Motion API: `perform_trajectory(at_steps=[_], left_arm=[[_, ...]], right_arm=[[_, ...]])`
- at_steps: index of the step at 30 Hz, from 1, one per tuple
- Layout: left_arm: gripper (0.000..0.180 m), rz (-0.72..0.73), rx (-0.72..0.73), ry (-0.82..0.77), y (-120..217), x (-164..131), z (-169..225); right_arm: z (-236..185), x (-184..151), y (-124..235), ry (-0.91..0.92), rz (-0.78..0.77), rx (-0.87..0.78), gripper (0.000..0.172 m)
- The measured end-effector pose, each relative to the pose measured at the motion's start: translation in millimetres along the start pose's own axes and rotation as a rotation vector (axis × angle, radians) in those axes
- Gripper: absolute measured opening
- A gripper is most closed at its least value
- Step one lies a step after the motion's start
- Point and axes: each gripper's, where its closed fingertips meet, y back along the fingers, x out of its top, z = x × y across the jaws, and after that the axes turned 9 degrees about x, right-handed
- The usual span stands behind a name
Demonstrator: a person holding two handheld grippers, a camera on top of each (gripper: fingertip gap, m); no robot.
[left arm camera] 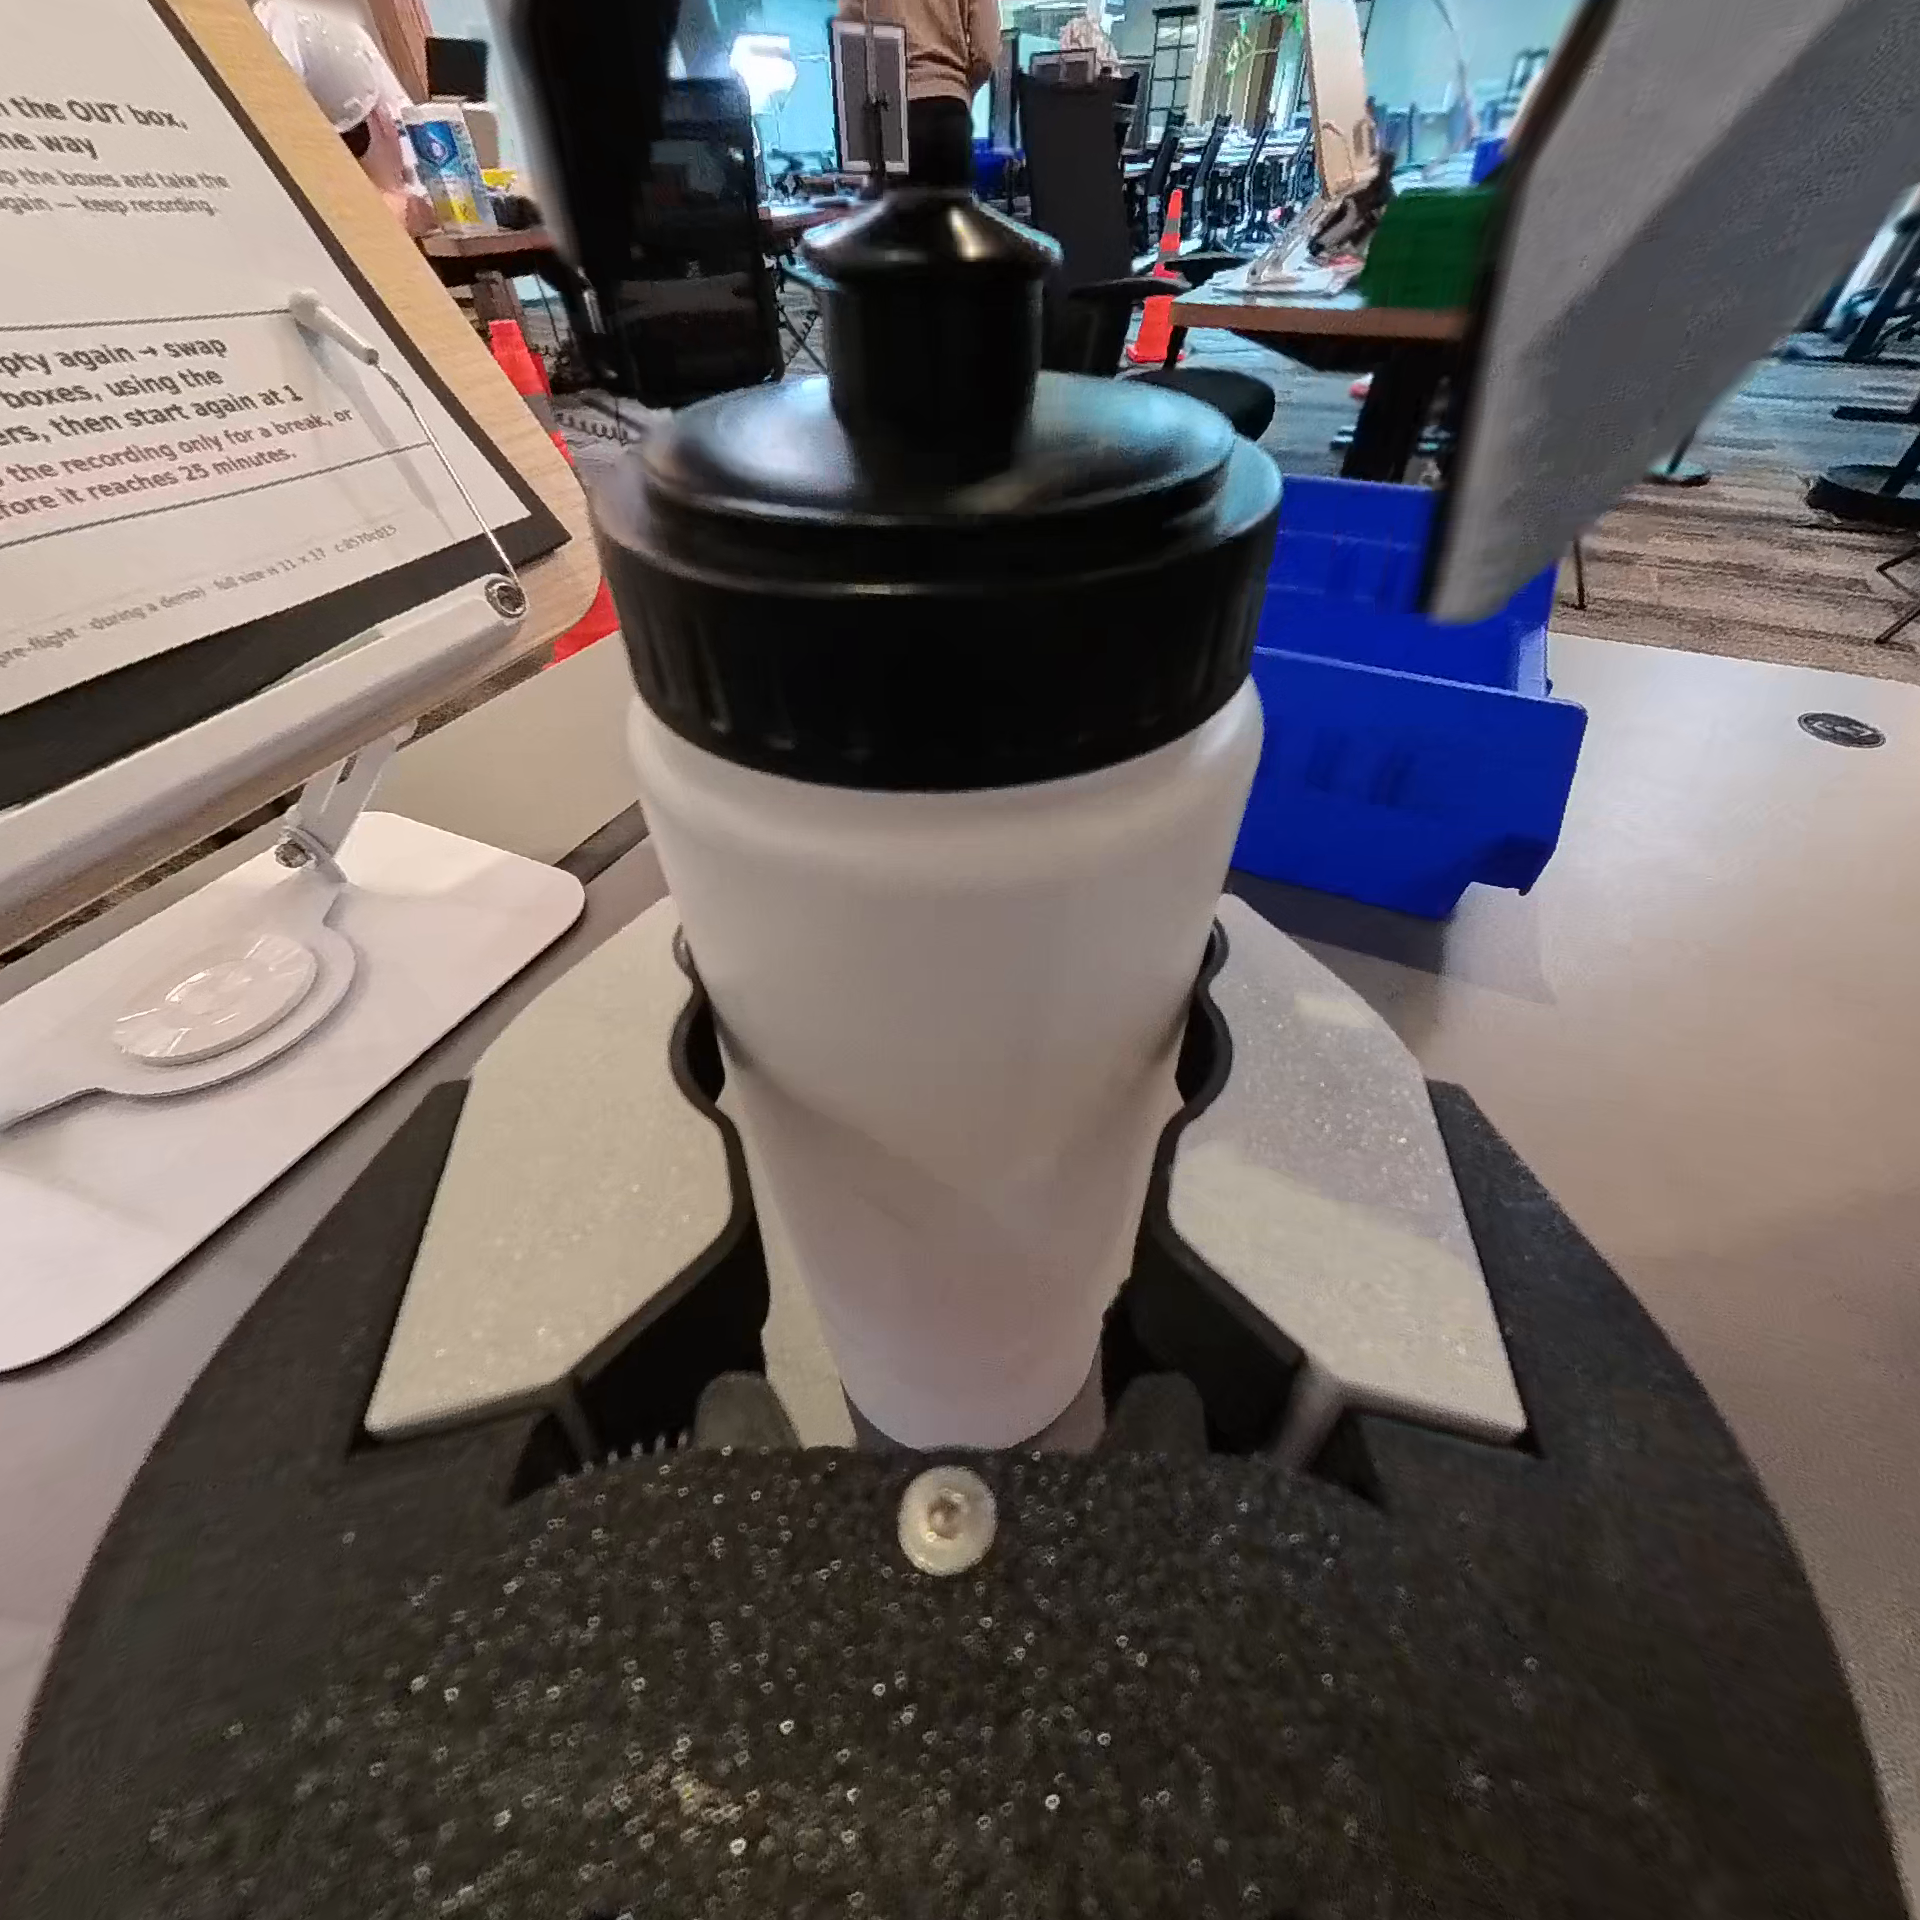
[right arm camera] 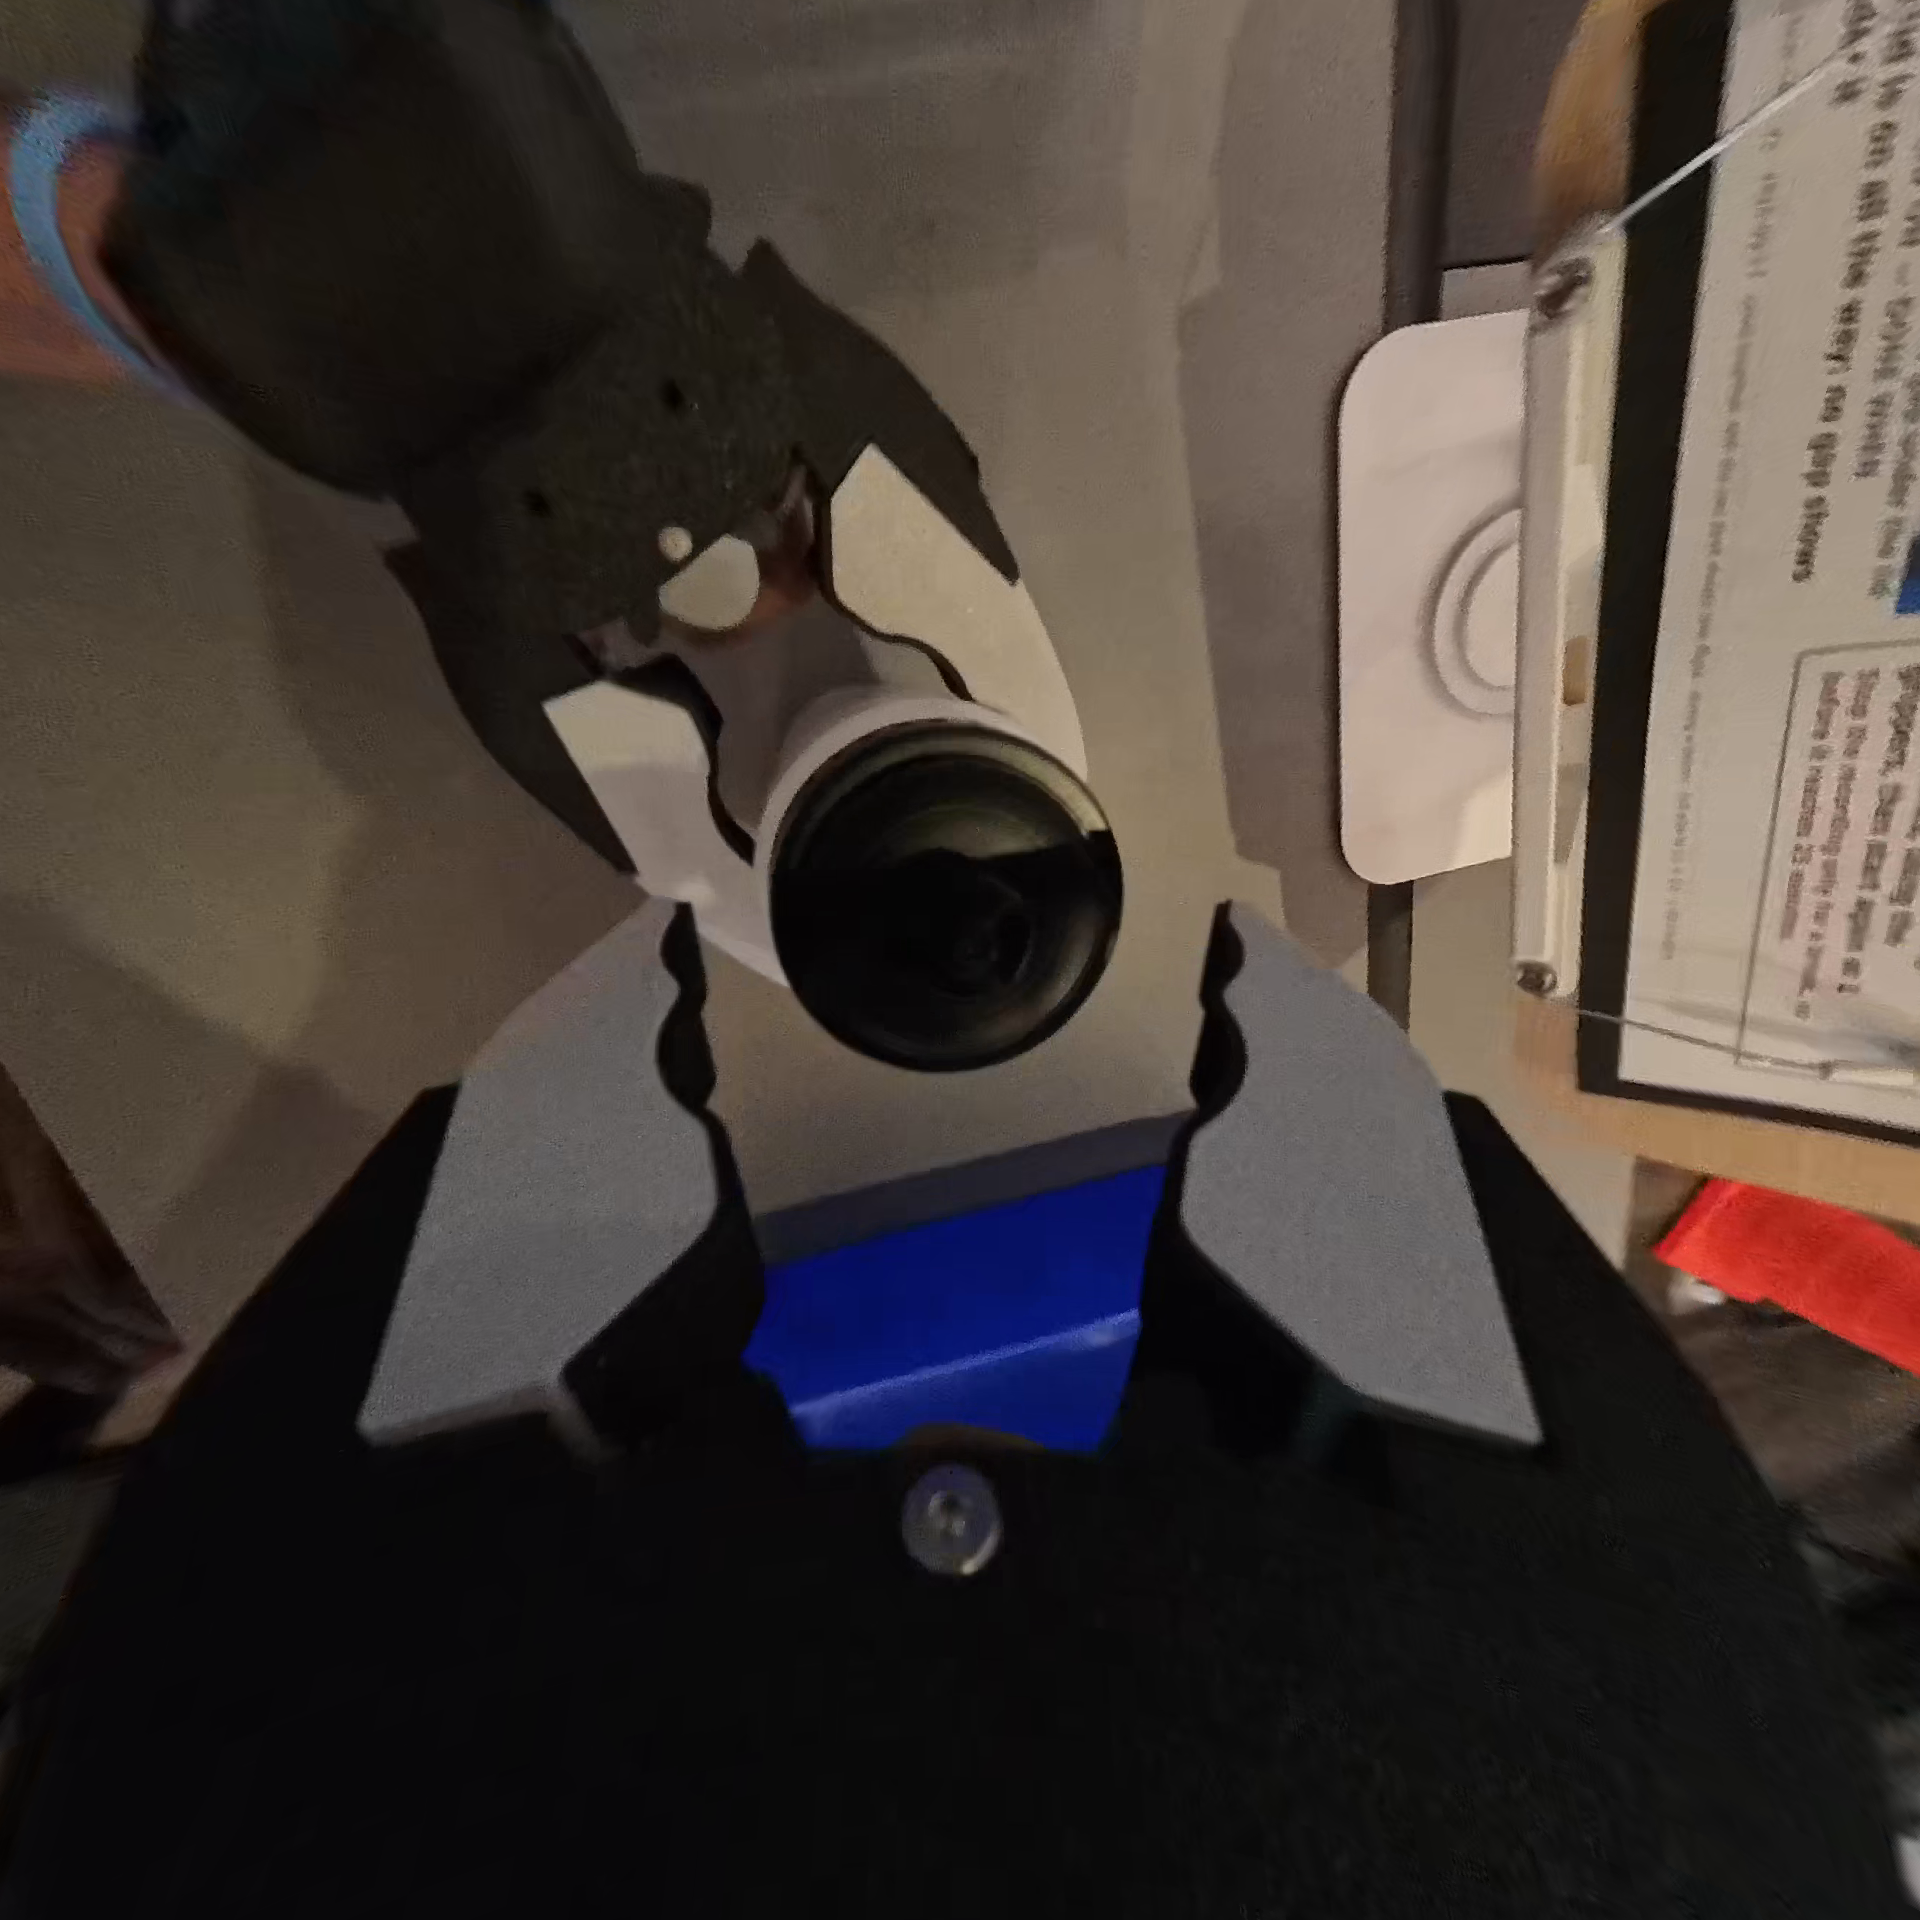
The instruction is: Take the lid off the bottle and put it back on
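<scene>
Bottle (left arm camera: 935,997) sits clamped in the left hand-held gripper (left arm camera: 945,1049) above the worktop (left arm camera: 1714,935), lid (left arm camera: 935,582) on. Right hand-held gripper (right arm camera: 951,997) is wide open, empty, above the lid, off-centre. Closing there risks a skewed grip that slips or twists the bottle loose.

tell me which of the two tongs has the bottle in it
The left tongs: their pads sit against the white bottle on both sides. The right tongs hover open above the black lid, holding nothing.

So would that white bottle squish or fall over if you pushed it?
Probably squishes a bit: the bottle looks like soft, cloudy plastic. It seems light, maybe empty. Tall and narrow with a wide black lid, it might tip once the left tool lets go.
</scene>
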Motion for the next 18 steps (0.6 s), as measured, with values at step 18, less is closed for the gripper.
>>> perform_trajectory(at_steps=[18], left_arm=[[0.086,0.000,-0.002,-0.002,1,0,1]], right_arm=[[-8,-10,-14,-0.636,0.100,0.045,0.071]])
